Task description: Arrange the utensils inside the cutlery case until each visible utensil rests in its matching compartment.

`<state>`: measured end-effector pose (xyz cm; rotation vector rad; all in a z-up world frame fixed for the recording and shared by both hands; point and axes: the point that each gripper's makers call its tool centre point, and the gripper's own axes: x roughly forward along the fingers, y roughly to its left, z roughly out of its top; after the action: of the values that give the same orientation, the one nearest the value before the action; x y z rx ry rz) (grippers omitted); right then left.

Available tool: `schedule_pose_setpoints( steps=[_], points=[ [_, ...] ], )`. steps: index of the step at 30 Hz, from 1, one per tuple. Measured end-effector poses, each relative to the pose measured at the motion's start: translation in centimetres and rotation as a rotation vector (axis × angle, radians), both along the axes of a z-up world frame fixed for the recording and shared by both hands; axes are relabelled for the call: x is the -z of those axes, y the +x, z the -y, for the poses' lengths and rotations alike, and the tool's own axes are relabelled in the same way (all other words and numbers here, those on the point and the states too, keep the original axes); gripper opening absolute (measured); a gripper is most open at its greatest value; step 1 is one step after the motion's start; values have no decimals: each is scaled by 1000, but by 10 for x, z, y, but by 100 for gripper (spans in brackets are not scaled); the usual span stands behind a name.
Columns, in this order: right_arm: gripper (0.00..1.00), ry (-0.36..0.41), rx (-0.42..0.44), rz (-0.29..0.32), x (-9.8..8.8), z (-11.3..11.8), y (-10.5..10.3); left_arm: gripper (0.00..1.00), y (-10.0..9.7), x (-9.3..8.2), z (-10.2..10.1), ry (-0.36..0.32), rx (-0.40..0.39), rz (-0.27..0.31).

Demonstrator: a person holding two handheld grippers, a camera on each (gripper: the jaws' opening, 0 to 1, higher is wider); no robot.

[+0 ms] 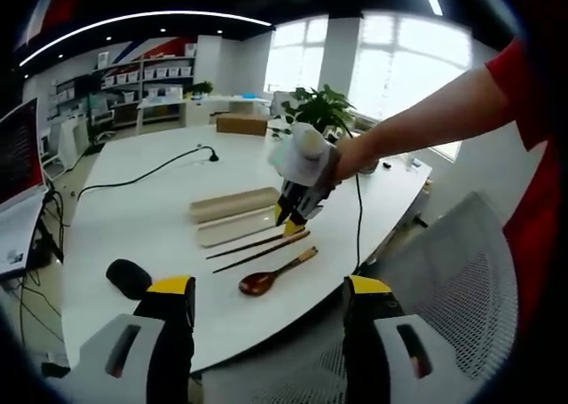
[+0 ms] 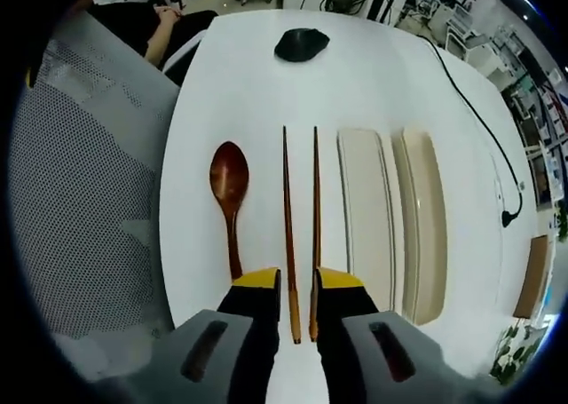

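Two brown chopsticks (image 2: 287,209) lie side by side on the white table (image 2: 240,84), and their near ends draw together between the jaws of my right gripper (image 2: 297,280), which is shut on them. A brown wooden spoon (image 2: 229,186) lies just left of them. To their right the beige cutlery case (image 2: 364,217) lies in two long halves. In the left gripper view the right gripper (image 1: 293,216), in a gloved hand, points down at the chopsticks (image 1: 257,244), beside the spoon (image 1: 266,280) and the case (image 1: 235,216). My left gripper (image 1: 271,289) hangs open off the table edge.
A black rounded object (image 2: 302,44) sits at the far end of the table, seen also as the black rounded object (image 1: 129,275). A black cable (image 2: 479,102) runs past the case. A grey mesh chair (image 2: 80,200) stands against the table edge. A potted plant (image 1: 324,111) stands behind.
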<state>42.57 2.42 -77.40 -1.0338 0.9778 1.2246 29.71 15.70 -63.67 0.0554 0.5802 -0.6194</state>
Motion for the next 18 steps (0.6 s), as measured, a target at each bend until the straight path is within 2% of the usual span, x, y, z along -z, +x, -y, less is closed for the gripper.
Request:
schedule_pose_setpoints(
  steps=[5,10,18],
  points=[
    [10,-18,2,-22,15,-3,-2,67,-1,2,2,8,11,-10],
    [9,-12,31,-32,22,-5,1,67,-3,4,2,10,20,-20],
    [8,-37,19,-45,32,-2,-2,69,-1,1,2,-6,12,-10]
  ],
)
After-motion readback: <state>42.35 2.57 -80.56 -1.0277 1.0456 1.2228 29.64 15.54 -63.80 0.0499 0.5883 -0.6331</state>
